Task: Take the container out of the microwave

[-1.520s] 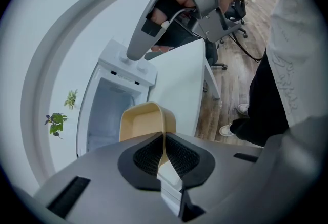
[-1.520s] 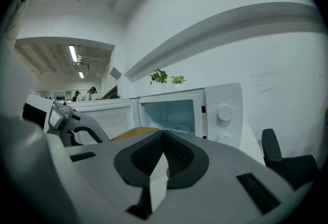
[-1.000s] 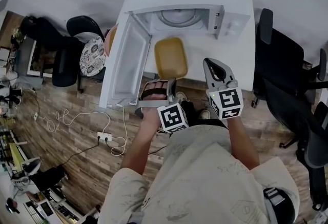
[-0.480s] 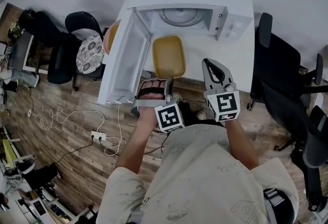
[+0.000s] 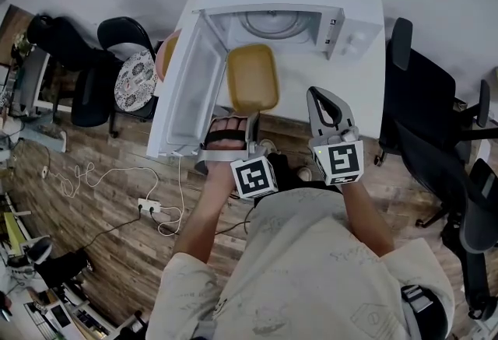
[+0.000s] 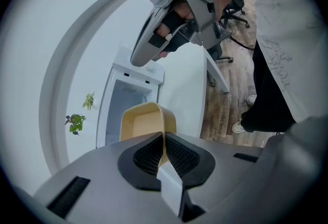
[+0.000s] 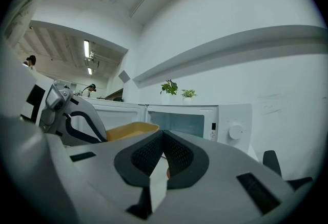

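The yellow container (image 5: 252, 78) hangs in front of the open white microwave (image 5: 354, 27), outside its empty cavity (image 5: 278, 23). My left gripper (image 5: 250, 117) is shut on the container's near rim; in the left gripper view the pads pinch that rim (image 6: 163, 138) and the container (image 6: 146, 120) sticks out beyond them. My right gripper (image 5: 319, 94) floats to the container's right, apart from it, jaws together with nothing in them. In the right gripper view its jaws (image 7: 163, 138) point level at the microwave (image 7: 228, 125), and the container (image 7: 130, 129) shows at the left.
The microwave door (image 5: 187, 93) swings out wide to the left, beside the container. The white table (image 5: 366, 97) ends just before my body. Black office chairs (image 5: 424, 97) stand to the right, another chair (image 5: 117, 58) to the left. Cables and a power strip (image 5: 152, 206) lie on the wooden floor.
The container and my left gripper have drifted slightly left and up in the head view. My right gripper has barely moved.
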{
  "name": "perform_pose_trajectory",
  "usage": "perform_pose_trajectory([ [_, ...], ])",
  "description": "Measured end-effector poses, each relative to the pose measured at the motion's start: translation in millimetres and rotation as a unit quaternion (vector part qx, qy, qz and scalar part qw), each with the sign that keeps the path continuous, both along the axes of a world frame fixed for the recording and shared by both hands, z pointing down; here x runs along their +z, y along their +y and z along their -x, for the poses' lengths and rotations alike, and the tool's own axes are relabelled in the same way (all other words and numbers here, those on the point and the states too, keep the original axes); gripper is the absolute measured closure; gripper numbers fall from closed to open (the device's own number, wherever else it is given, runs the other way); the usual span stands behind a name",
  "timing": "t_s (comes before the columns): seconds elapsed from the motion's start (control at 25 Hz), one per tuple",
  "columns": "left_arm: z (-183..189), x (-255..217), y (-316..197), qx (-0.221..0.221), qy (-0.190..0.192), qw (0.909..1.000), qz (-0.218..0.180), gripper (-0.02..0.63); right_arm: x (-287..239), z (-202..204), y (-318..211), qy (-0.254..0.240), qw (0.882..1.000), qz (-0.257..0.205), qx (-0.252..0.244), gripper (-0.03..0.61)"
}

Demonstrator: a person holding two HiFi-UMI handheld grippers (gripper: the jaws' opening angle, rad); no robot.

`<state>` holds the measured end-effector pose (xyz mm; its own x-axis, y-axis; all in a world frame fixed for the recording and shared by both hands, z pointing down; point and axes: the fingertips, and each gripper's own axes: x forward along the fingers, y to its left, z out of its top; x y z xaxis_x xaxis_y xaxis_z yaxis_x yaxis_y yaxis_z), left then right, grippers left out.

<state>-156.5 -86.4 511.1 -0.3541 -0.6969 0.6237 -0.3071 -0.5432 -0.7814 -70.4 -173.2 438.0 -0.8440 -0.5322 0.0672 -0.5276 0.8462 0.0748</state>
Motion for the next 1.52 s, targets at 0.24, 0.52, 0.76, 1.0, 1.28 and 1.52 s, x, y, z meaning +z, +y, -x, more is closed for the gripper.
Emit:
perform_pose_trajectory([
  [0.24,-2.7,-8.1,-10.3,0.003,0.003,0.9996,-0.027,0.591,-8.9,-3.7,3.9,-0.009,0.999,-0.033,0.003,0.563],
  [0.52,-2.7,-13.3,-12.4,0.006,-0.006,0.9996,-0.029,0.591,-14.2,-5.8,1.1,-0.017,0.999,-0.039,0.009,0.563],
  [0.76,0.6,-10.8,-11.2,0.006,-0.006,0.9997,-0.022,0.591,-11.5,-7.6,-2.6,-0.019,0.999,-0.028,0.016,0.563],
  [1.0,3.9,-6.8,-8.6,0.000,-0.003,0.9998,-0.019,0.591,-6.0,-9.4,-4.9,-0.015,1.000,-0.022,0.017,0.563],
  [1.28,6.1,0.3,-4.6,0.000,-0.004,0.9999,-0.012,0.589,-2.7,-9.0,-5.1,-0.013,1.000,-0.014,0.018,0.563],
  [1.52,3.5,2.5,-4.0,-0.002,0.002,0.9999,-0.011,0.591,-0.3,-9.9,-4.8,-0.009,1.000,-0.013,0.017,0.563],
])
